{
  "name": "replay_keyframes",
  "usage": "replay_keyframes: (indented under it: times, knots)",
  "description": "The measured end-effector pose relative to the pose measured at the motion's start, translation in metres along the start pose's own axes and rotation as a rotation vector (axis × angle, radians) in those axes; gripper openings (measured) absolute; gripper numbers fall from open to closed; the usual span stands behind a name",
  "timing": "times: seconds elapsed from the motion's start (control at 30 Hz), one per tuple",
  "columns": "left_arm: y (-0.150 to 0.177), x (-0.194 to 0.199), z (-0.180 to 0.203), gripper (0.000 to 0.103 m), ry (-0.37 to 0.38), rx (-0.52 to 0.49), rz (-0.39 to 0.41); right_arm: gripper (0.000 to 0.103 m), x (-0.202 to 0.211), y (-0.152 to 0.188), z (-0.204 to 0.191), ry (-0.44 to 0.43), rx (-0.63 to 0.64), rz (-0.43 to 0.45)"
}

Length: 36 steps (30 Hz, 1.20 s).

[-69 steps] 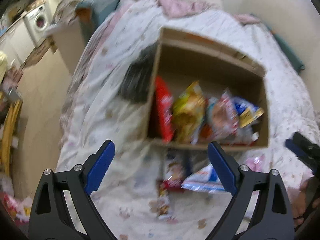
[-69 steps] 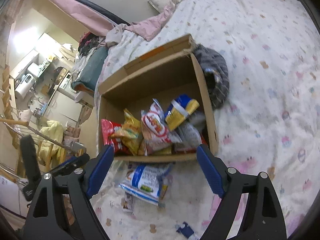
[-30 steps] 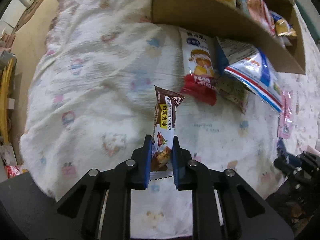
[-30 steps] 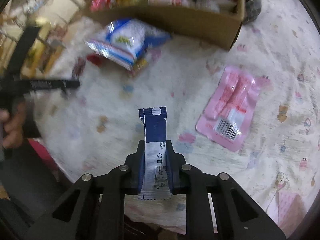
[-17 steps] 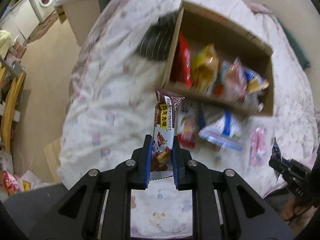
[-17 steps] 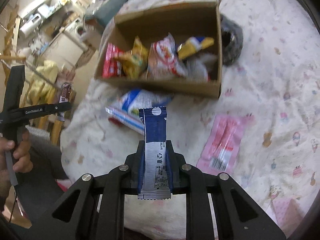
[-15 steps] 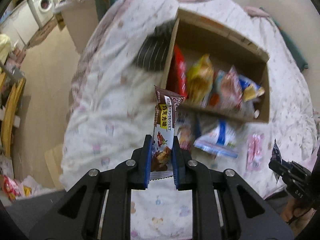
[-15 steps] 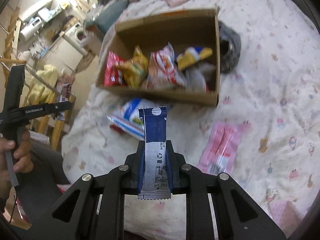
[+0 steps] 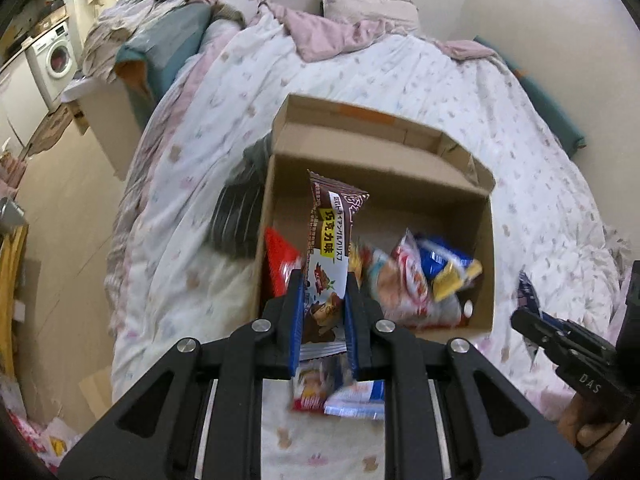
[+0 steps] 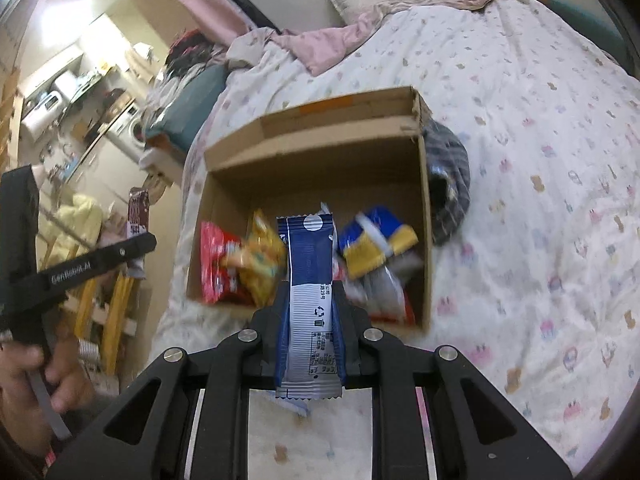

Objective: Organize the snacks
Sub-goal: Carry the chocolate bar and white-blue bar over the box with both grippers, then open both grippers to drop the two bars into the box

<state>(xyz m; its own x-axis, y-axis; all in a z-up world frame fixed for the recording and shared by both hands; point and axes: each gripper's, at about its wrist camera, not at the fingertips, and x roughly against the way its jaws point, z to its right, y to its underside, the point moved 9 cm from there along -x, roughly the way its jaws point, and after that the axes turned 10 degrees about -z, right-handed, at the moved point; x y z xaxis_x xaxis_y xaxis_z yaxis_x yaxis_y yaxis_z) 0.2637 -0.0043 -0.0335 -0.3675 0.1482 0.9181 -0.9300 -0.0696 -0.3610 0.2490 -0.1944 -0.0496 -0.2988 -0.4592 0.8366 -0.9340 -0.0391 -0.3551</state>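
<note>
With the left gripper clamping a chocolate wafer bar and the right gripper a blue-and-silver snack bar, transport was in hand; next: release both over the cardboard box.

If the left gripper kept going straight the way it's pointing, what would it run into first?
Probably the cardboard box. The left gripper, shut on the brown chocolate bar, aims down at the box's near-left corner, around the red snack bag. Depth is unclear, so that's a guess.

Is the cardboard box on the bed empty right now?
No, the cardboard box already holds several snack bags, among them a red bag and a yellow bag.
</note>
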Motion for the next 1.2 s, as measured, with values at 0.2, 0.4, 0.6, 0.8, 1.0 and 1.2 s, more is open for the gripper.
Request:
replay_keyframes:
  times: [0.2,0.4,0.6,0.8,1.0,1.2]
  knots:
    - [-0.026,-0.021,0.001,0.015,-0.002,-0.016,0.05,0.019,-0.022,-0.042,-0.008,0.003,-0.003,0.024]
    - [-0.044,-0.034,-0.001,0.015,-0.032,-0.031,0.104,0.019,-0.051,-0.058,-0.005,0.029,0.005,0.033]
    - [-0.034,-0.05,0.008,0.015,-0.029,-0.06,0.071,0.019,-0.072,-0.056,0.003,0.068,0.025,0.022]
    - [-0.035,-0.057,0.013,0.015,-0.023,-0.071,0.067,0.019,-0.079,-0.056,0.006,0.078,0.037,-0.007]
    - [-0.035,-0.064,0.008,0.016,-0.016,-0.047,0.061,0.021,-0.084,-0.055,0.008,0.029,0.025,-0.012]
    - [-0.025,-0.069,0.011,0.026,0.015,-0.044,0.009,0.045,-0.086,-0.052,-0.001,-0.033,0.024,-0.028]
